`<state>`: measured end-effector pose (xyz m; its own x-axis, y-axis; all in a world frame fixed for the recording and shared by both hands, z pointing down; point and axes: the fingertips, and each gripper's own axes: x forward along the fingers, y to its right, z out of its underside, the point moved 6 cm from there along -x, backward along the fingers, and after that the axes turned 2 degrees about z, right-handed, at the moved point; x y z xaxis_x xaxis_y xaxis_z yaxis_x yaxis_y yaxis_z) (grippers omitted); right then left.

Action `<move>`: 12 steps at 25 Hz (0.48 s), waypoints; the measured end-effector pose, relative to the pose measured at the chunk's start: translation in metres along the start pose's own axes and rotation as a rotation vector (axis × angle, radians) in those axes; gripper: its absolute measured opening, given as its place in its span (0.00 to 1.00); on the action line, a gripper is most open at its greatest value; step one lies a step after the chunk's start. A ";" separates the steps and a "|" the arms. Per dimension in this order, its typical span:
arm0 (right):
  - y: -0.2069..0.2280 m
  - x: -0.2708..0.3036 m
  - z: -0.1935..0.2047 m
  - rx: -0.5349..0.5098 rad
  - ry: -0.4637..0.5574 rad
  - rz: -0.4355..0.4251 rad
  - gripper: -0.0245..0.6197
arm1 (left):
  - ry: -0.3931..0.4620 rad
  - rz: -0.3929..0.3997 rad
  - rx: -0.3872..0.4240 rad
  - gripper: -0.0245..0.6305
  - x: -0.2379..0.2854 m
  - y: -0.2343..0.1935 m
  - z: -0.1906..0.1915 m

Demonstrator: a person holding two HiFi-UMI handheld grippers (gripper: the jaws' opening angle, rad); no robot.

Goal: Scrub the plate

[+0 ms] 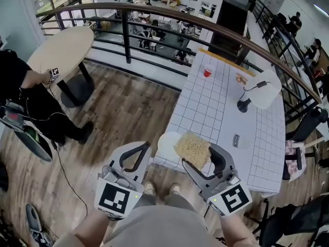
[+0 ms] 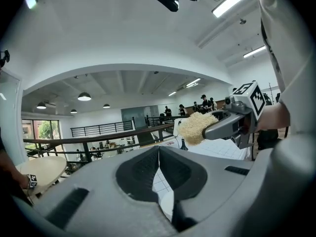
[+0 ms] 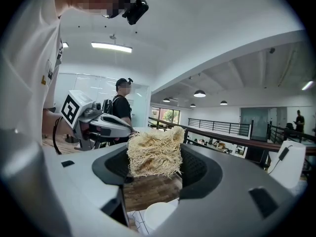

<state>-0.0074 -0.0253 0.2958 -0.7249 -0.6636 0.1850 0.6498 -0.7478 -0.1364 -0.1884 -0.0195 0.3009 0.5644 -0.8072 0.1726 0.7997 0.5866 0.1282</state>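
Brown wood-plank floor (image 1: 123, 107) is running under a white grid-patterned table (image 1: 205, 107); a round beige pedestal table (image 1: 61, 48) is standing beside a curved black metal railing (image 1: 126, 40).

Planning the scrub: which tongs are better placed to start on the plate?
The right tongs: they grip the scrub pad, held just above the plate. The left tongs are shut and empty.

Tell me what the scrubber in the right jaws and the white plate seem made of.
The scrubber looks like loofah or similar plant fibre: a matte block of coarse, tangled pale-tan strands. The plate is plain white and smooth; ceramic or melamine, the look leaves that open.
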 end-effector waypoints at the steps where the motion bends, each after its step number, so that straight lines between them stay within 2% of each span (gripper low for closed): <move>1: 0.004 0.001 0.002 0.002 -0.004 -0.003 0.46 | 0.003 0.001 0.000 0.06 0.003 0.001 -0.001; 3: 0.010 0.004 0.009 0.013 -0.014 -0.009 0.46 | 0.000 -0.001 -0.008 0.06 0.009 0.002 0.000; 7: 0.023 0.012 0.023 0.024 -0.041 -0.031 0.46 | -0.021 0.011 -0.079 0.06 0.024 -0.002 0.009; 9: 0.030 0.014 0.033 0.033 -0.058 -0.038 0.46 | -0.044 0.016 -0.127 0.06 0.031 -0.004 0.017; 12: 0.041 0.021 0.048 0.043 -0.075 -0.041 0.46 | -0.093 0.016 -0.154 0.06 0.046 -0.012 0.034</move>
<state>0.0148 -0.0693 0.3409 -0.7326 -0.6281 0.2622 0.6306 -0.7714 -0.0860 -0.1785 -0.0614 0.3403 0.5620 -0.7838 0.2643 0.8164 0.5769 -0.0252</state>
